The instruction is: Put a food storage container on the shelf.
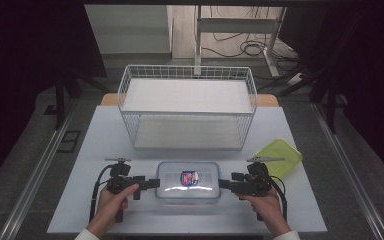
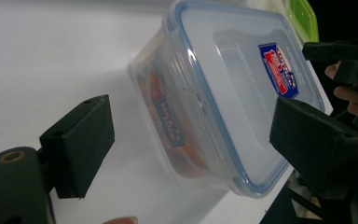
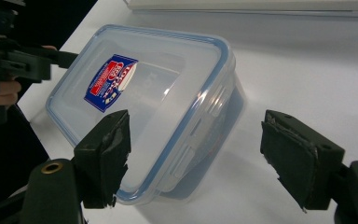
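Note:
A clear plastic container (image 1: 188,186) with a blue-rimmed lid and a red-and-blue sticker sits on the white table (image 1: 105,140) near its front edge. My left gripper (image 1: 152,183) is at the container's left end, my right gripper (image 1: 223,184) at its right end, and each points inward at it. In the left gripper view the left gripper (image 2: 191,140) is open, and the container (image 2: 228,88) lies just ahead between its pads. The right gripper (image 3: 196,154) is open too, its pads either side of the container's (image 3: 154,107) near corner.
A white two-tier wire basket shelf (image 1: 187,107) stands at the back of the table. A green lid (image 1: 280,156) lies flat at the right, just behind my right gripper. Bare table lies left of the left hand. The floor beyond holds cables and a desk frame.

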### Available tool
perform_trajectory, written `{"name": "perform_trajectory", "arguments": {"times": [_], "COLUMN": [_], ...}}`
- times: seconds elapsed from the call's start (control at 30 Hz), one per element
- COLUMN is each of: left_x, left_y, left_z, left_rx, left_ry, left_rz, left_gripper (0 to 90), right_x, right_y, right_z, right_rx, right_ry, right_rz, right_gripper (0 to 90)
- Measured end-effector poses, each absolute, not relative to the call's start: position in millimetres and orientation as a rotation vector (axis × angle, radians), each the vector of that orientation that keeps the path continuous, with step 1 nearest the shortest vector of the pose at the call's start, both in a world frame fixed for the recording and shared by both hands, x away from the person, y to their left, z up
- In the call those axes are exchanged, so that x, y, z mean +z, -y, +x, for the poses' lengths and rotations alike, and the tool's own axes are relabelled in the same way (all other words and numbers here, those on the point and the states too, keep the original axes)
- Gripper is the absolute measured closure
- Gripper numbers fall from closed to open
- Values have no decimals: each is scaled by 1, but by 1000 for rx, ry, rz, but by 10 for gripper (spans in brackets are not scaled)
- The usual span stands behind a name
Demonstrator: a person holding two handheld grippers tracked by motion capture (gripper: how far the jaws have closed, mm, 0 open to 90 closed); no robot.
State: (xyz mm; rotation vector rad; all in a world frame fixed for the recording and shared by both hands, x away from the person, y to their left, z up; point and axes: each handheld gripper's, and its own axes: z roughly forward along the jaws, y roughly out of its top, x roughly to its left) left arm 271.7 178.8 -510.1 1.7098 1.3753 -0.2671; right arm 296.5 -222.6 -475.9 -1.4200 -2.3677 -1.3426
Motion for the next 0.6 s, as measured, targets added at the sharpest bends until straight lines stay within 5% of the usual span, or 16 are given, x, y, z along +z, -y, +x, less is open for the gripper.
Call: {"name": "perform_trajectory", "arguments": {"times": [0.33,0.6], "left_x": [-523,-523], "left_y": [-165,-167], "left_z": [282,283], "left_rx": [-427,-485], "left_ry": [-1342,-1336], "left_rz": [1709,1682], "left_gripper": [185,316], "right_x": [-478,-483], "right_y": [224,223], "right_z": [295,295], "right_rx": [-1325,-1305], "right_ry": [2383,2373], "right_rz": [-1432,-1431], "right_gripper": [245,245]}}
